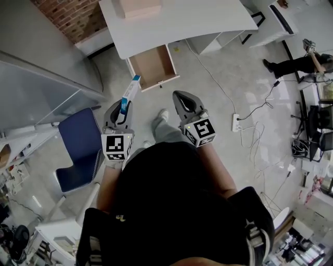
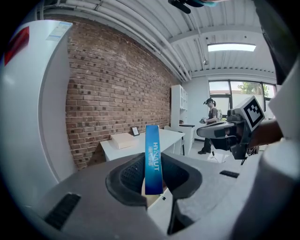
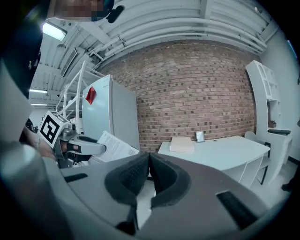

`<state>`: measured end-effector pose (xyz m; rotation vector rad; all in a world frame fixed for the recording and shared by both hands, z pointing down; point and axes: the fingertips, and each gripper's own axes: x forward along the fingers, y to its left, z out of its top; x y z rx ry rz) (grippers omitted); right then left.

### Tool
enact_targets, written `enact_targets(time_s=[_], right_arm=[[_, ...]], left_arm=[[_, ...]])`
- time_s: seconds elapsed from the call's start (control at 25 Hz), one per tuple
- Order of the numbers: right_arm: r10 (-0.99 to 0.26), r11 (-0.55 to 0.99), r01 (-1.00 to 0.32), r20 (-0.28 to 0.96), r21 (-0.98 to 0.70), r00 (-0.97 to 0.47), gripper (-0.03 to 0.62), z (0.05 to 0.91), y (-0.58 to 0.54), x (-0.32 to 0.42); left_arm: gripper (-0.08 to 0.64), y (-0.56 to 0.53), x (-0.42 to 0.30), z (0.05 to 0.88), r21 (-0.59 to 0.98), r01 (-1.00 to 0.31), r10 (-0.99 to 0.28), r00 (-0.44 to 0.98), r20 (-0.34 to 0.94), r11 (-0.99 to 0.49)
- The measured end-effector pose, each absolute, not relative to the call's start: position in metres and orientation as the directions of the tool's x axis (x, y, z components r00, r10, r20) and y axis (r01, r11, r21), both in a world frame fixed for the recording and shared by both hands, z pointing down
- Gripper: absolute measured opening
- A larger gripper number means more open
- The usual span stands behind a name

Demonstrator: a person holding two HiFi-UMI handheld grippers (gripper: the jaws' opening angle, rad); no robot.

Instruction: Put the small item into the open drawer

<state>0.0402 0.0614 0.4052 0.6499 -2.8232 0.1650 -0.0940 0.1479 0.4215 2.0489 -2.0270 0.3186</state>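
My left gripper (image 1: 120, 110) is shut on a slim blue and white box (image 1: 129, 94), which sticks up and forward from the jaws; in the left gripper view the blue box (image 2: 152, 158) stands upright between the pads. My right gripper (image 1: 186, 104) is shut with nothing in it, its pads (image 3: 140, 172) pressed together. The open wooden drawer (image 1: 153, 66) hangs out from under the white desk (image 1: 177, 21), just ahead of both grippers. Both grippers are held in the air short of the drawer.
A flat beige box (image 1: 139, 8) lies on the desk. A blue chair (image 1: 79, 148) stands at my left by a grey cabinet (image 1: 31, 88). Cables and a power strip (image 1: 237, 122) lie on the floor at right. A person (image 1: 296, 63) stands at far right.
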Motion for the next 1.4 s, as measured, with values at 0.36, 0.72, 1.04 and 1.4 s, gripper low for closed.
enact_targets(time_s=[0.36,0.72,1.04,1.4], right_arm=[[-0.355,0.912,-0.400,0.312,-0.092,-0.881,0.011,0.421,-0.032,0.014],[-0.368,0.894,-0.433,0.360,-0.116,-0.857,0.012,0.434,-0.076,-0.004],[-0.452,0.824,-0.547,0.410,-0.148,-0.792,0.011,0.452,-0.094,-0.022],[-0.526,0.741,-0.655,0.478,-0.149,-0.704,0.011,0.477,-0.099,-0.019]], left_arm=[[0.084,0.055,-0.119,0.450,0.030,-0.999,-0.917,-0.010,0.398,0.024],[0.084,0.001,-0.138,0.489,0.072,-0.997,-0.849,0.055,0.525,-0.020],[0.084,-0.033,-0.155,0.524,0.103,-0.979,-0.776,0.201,0.598,-0.174],[0.084,-0.058,-0.161,0.578,0.135,-0.950,-0.686,0.298,0.664,-0.282]])
